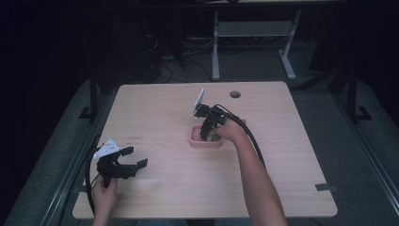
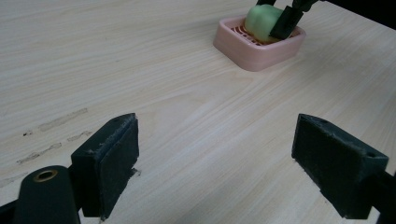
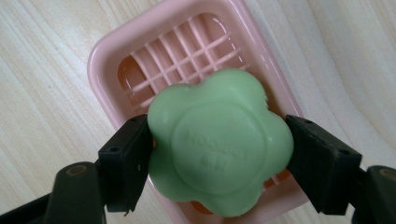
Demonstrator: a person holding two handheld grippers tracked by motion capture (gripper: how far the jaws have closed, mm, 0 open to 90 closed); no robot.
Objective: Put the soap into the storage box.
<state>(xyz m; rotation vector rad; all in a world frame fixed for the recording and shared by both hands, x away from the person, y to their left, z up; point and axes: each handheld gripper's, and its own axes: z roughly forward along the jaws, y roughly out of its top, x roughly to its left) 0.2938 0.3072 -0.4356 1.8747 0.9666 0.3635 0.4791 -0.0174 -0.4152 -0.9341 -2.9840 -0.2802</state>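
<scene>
A pale green flower-shaped soap [image 3: 219,144] sits between the jaws of my right gripper [image 3: 219,156], which is shut on it from both sides. Directly beneath is a pink soap dish [image 3: 107,60] with a grid insert; whether the soap touches the grid I cannot tell. In the high view the right gripper [image 1: 206,135] points down into the dish [image 1: 195,142] at the table's middle. My left gripper [image 1: 135,157] rests open near the front left, holding nothing. From the left gripper view [image 2: 219,144] the dish [image 2: 252,53] and soap [image 2: 261,21] lie far ahead.
The wooden table [image 1: 155,113] has a round cable hole [image 1: 235,94] at the back. A dark tape patch [image 1: 326,187] lies near the front right corner. Faint scuff marks [image 2: 60,119] lie left of the left gripper. A desk frame [image 1: 215,47] stands beyond the table.
</scene>
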